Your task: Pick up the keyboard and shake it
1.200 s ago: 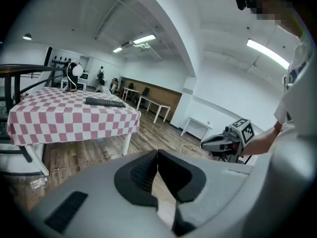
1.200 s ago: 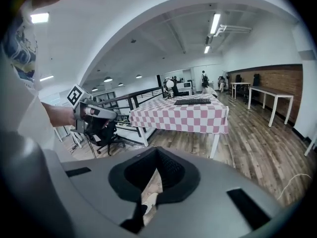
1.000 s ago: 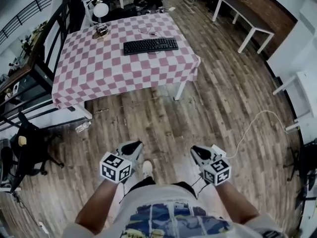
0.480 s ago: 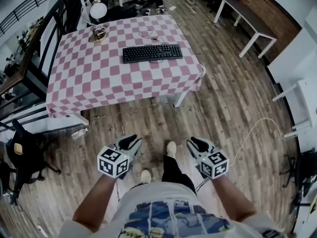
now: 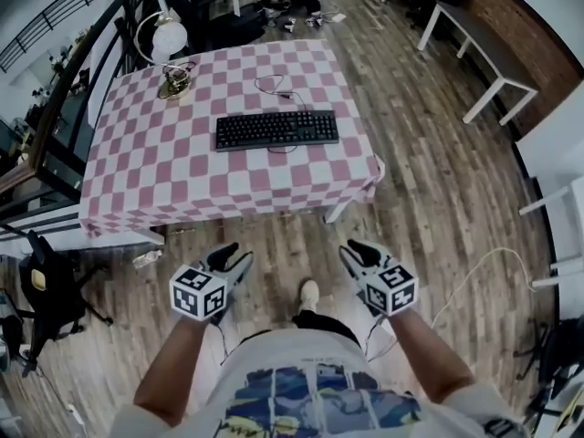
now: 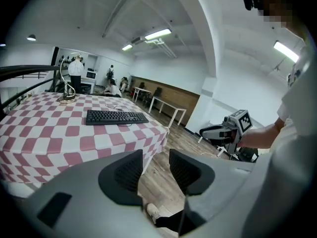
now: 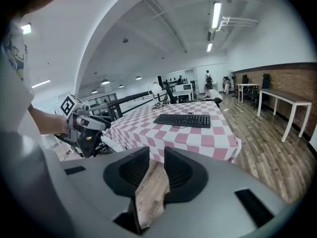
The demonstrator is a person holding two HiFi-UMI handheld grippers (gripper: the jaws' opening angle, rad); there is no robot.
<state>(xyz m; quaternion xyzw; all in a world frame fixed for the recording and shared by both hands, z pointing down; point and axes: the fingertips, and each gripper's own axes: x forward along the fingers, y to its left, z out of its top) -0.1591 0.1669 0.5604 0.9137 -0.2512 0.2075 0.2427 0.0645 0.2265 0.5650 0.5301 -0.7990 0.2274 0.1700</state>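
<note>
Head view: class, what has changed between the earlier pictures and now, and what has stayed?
The person has walked closer to the table. The left hand-held gripper is opening its jaws; the right hand-held gripper has parted its jaws slightly. Both are empty. The keyboard stays flat on the table, untouched.

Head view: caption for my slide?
Black keyboard untouched on the checkered table; left hand-held gripper opening, right hand-held gripper open, both empty.

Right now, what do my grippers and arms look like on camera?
Both the left gripper and right gripper have pale grey shells, black ribbed pads and a white cube with black square markers. The left one's jaws are opening, nothing between them. Forearms are bare; a short-sleeved light T-shirt with a blue print is worn.
</note>
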